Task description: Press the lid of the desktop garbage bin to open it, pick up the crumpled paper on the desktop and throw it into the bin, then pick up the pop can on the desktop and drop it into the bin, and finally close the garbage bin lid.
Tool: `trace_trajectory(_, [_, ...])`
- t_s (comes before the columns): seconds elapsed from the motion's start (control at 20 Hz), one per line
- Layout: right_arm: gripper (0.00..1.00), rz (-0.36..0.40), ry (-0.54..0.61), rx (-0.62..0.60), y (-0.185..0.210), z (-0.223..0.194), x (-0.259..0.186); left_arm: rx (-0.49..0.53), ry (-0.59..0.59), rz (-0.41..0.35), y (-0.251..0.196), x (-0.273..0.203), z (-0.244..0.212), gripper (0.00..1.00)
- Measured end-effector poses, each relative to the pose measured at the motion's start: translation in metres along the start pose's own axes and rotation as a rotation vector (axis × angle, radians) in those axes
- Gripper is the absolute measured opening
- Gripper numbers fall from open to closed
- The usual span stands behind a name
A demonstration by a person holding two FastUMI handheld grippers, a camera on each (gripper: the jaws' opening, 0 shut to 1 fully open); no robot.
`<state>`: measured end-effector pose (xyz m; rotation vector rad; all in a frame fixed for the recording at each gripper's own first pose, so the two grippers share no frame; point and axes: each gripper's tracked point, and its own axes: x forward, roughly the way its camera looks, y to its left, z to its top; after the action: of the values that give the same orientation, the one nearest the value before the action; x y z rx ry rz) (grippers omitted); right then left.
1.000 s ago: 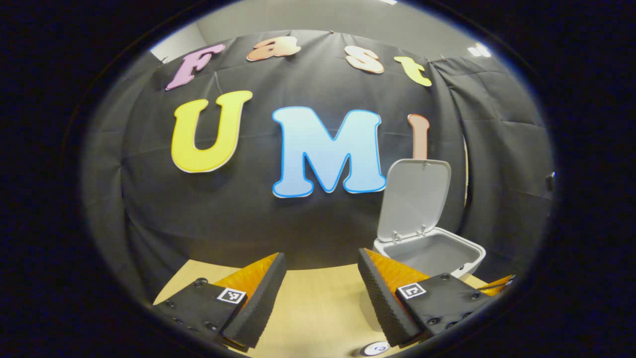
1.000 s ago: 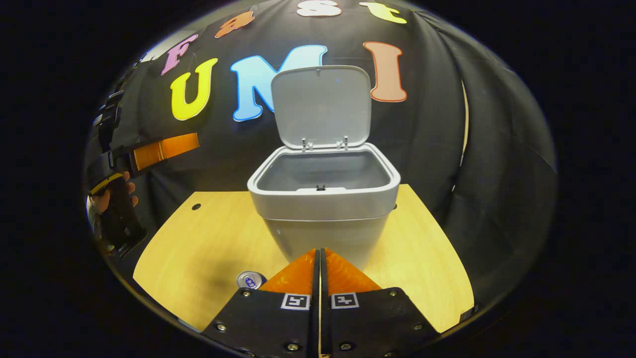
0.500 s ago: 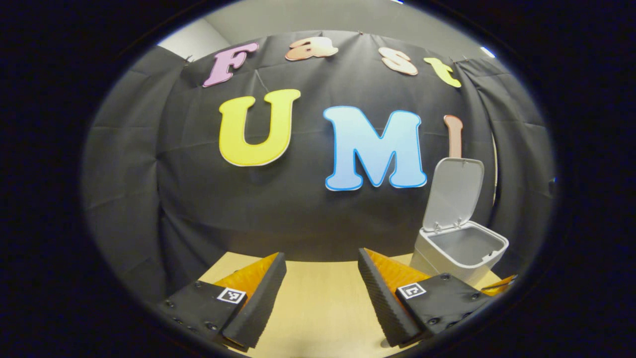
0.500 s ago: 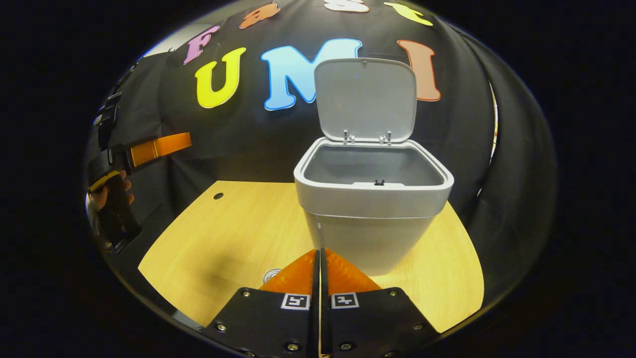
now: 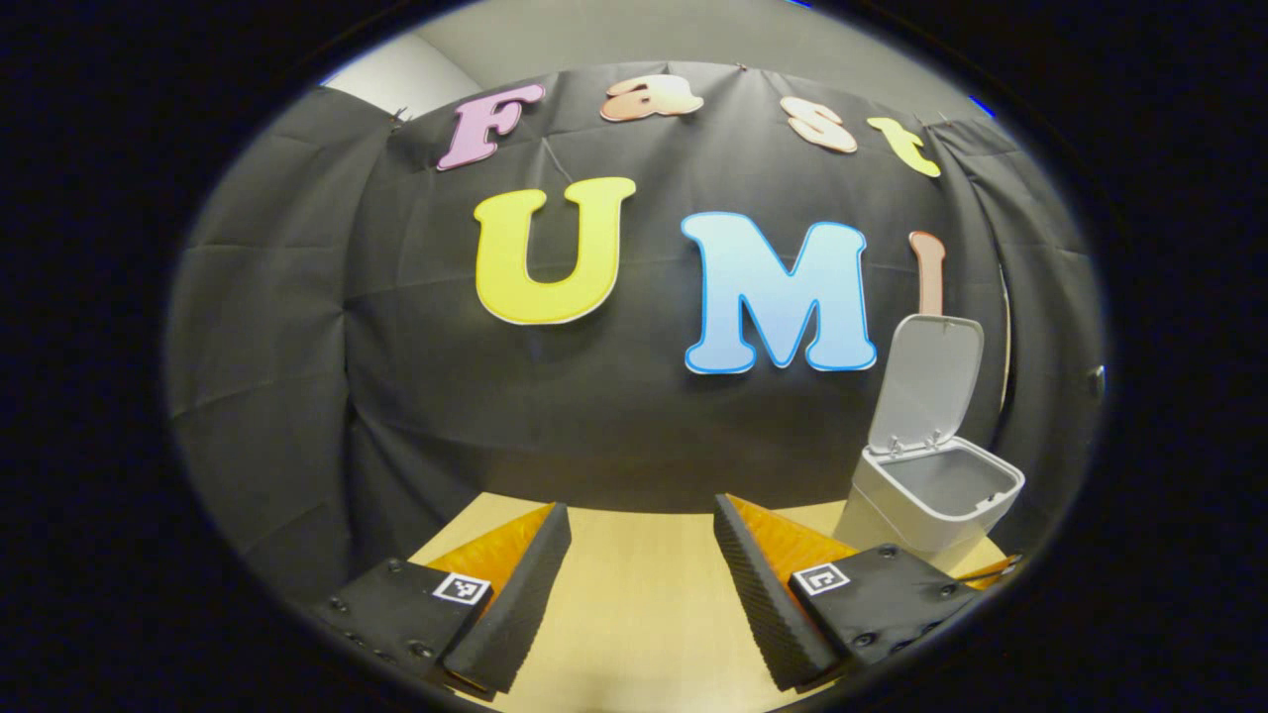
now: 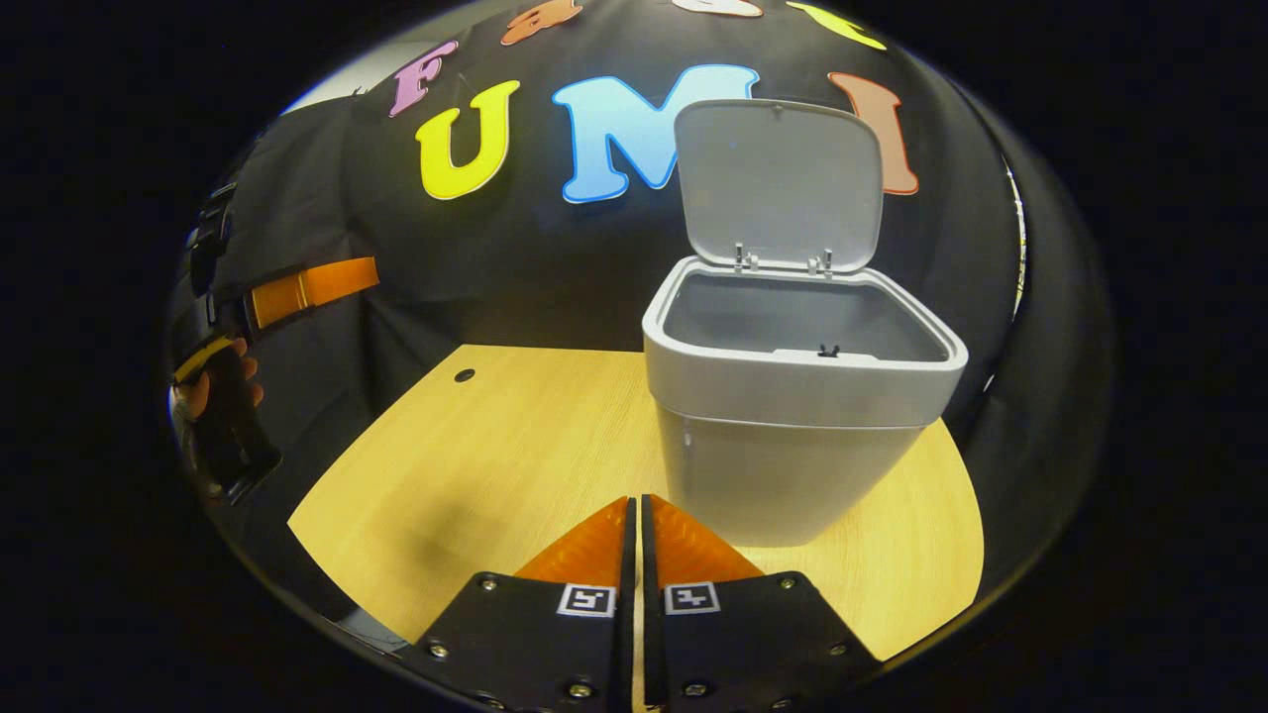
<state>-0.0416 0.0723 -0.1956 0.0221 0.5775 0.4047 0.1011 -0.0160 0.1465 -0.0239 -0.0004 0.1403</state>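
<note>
The grey desktop bin stands on the wooden table with its lid tipped up and back; the inside looks bare. My right gripper is shut, fingers pressed together with nothing between them, low over the table just left of the bin's front. In the left gripper view the bin sits at the far right with its lid raised. My left gripper is open with a wide empty gap, held above the table's left part. The left gripper also appears far left, held by a hand.
The black cloth wall rises close behind the table and the bin. A small round hole sits in the tabletop near the back left. Bare wood lies below my left gripper's fingers.
Both views have swung left, so the bin sits farther right in each. The can top seen beside my right gripper's fingers has slipped out of sight. Neither gripper changed its opening.
</note>
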Motion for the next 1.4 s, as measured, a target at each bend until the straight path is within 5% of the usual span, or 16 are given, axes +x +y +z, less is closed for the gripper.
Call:
trace_trajectory(0.05, [0.04, 0.013, 0.005, 0.002, 0.003, -0.001, 0.001, -0.001, 0.001, 0.006, 0.002, -0.001, -0.001, 0.95])
trace_trajectory(0.2, [0.42, 0.041, 0.018, -0.007, 0.012, -0.004, 0.004, -0.006, 0.004, 0.02, 0.007, -0.003, -0.004, 0.95])
trace_trajectory(0.35, [0.6, 0.063, 0.028, -0.014, 0.019, -0.008, 0.01, -0.01, 0.007, 0.03, 0.013, -0.006, -0.006, 0.95])
trace_trajectory(0.5, [0.96, 0.079, 0.044, -0.012, 0.025, -0.013, 0.014, -0.008, 0.009, 0.043, 0.018, -0.008, -0.007, 0.95])
trace_trajectory(1.4, [0.98, 0.14, 0.194, -0.104, 0.044, -0.064, 0.055, 0.006, 0.026, 0.105, 0.044, -0.018, -0.01, 0.95])
